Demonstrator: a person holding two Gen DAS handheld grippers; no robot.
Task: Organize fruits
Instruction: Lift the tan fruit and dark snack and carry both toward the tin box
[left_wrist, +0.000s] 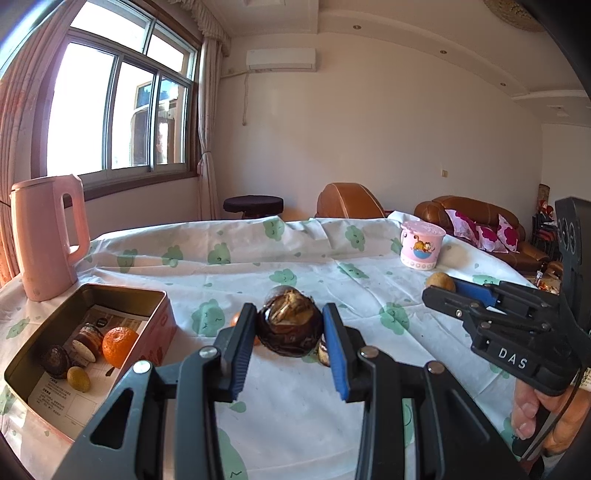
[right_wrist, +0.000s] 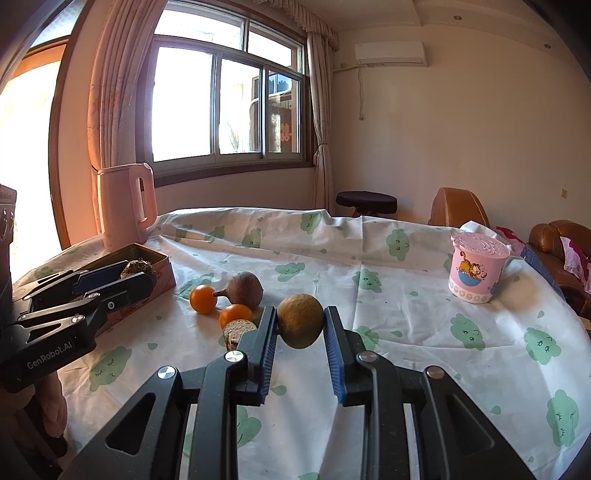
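My left gripper (left_wrist: 290, 325) is shut on a dark brown, cracked round fruit (left_wrist: 289, 323), held above the cloth just right of the tin box (left_wrist: 122, 291). It also shows in the right wrist view (right_wrist: 138, 275) beside the box (right_wrist: 162, 264). The box holds an orange (left_wrist: 119, 346), a small green fruit (left_wrist: 78, 379), a dark fruit (left_wrist: 55, 361) and a cut brown piece (left_wrist: 88, 339). My right gripper (right_wrist: 300, 325) is shut on a yellow-green round fruit (right_wrist: 300, 320). On the cloth lie two small oranges (right_wrist: 203, 299) (right_wrist: 235, 314), a brown stemmed fruit (right_wrist: 243, 288) and a cut piece (right_wrist: 238, 330).
A pink kettle (left_wrist: 50, 236) stands behind the box at the table's far left. A pink lidded cup (left_wrist: 421, 245) stands at the far right. The table is covered by a white cloth with green prints (right_wrist: 406, 332). A stool and brown sofas stand beyond it.
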